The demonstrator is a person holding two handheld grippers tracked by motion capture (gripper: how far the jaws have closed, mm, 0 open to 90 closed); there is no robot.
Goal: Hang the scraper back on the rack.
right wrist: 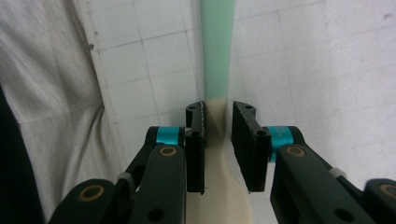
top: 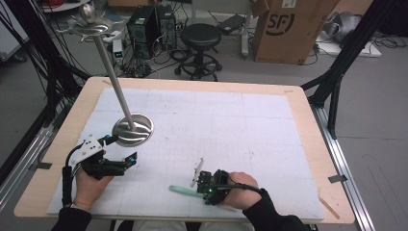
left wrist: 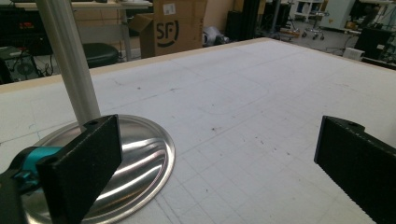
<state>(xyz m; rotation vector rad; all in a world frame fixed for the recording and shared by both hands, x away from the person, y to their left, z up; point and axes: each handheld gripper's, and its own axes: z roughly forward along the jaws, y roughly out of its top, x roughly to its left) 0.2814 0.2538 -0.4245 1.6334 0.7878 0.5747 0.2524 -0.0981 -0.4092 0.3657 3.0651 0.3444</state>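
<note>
The right claw (right wrist: 218, 140) sits at the table's (top: 298, 120) near edge, its jaws closed narrowly about a green-and-cream spatula (right wrist: 217, 56) lying flat, seemingly gripping it. The left claw (left wrist: 210, 163) stands wide apart, empty, beside the metal stand's base (left wrist: 140, 158) at the left.

The spatula's (right wrist: 217, 60) green handle runs off the top edge; its cream blade end is cut off below, between the jaws.
</note>
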